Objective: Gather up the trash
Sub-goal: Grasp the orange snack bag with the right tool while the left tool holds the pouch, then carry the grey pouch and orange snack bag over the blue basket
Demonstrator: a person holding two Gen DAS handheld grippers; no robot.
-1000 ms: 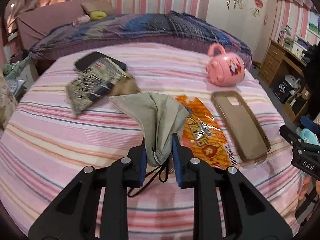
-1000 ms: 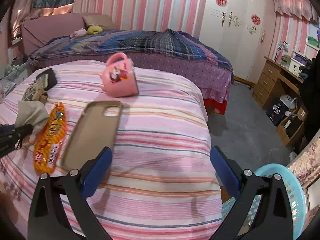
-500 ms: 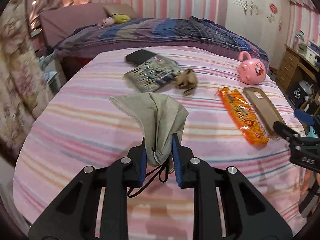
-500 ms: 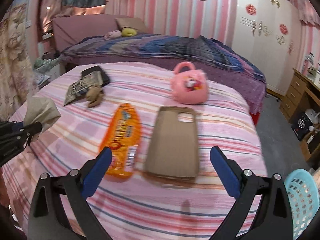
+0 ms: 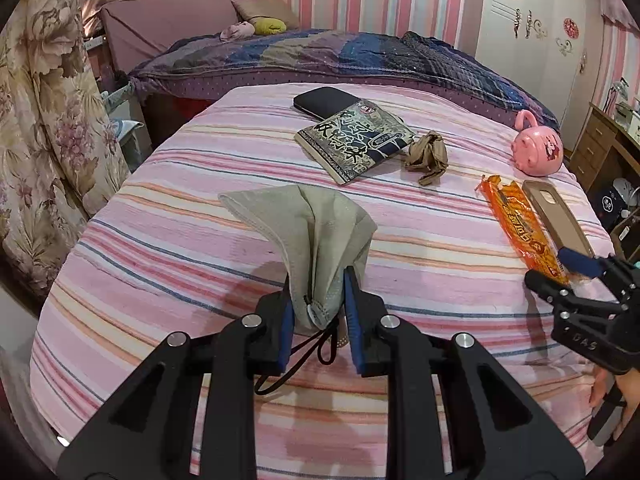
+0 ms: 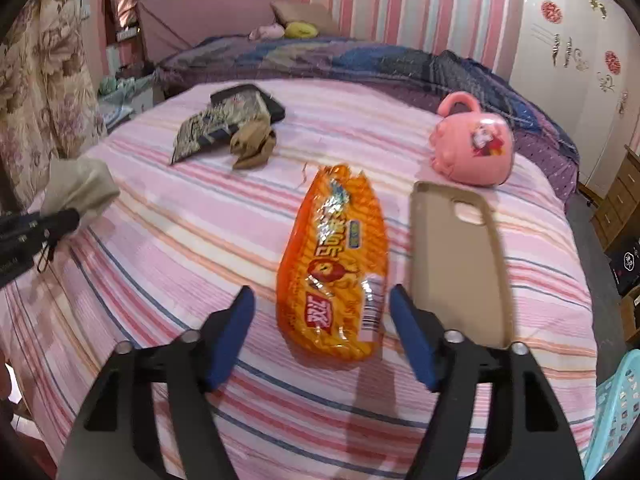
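**Mask pinched in left gripper; right gripper spread over orange wrapper**

Left wrist view, nearest: left gripper (image 5: 318,312) closed on the bunched lower end of a grey face mask (image 5: 316,236), which is held up off the bed (image 5: 168,248); its black ear loops dangle below the blue pads. Beyond it, mid-bed toward the far edge, a patterned packet (image 5: 354,144) lies partly over a black wallet-like item (image 5: 322,101), with a crumpled brown scrap (image 5: 427,154) just beside the packet's right corner. Along the bed's right edge: orange snack wrapper (image 5: 520,226), tan phone case (image 5: 556,218) beside it, pink toy mug (image 5: 538,148) farther back. This view alone shows the right gripper's tip from outside, over the wrapper's near end.

Right wrist view, nearest: right gripper (image 6: 322,332) with fingers wide apart, holding nothing, straddling the near end of the orange snack wrapper (image 6: 334,264); contact with the bedcover cannot be told. Phone case (image 6: 460,256) just right of the wrapper, pink mug (image 6: 474,148) behind it. Only this view shows the blue basket (image 6: 618,412) at lower right, off the bed's near right corner. Mask (image 6: 80,188) and left gripper appear at the left edge, over the bed's left side
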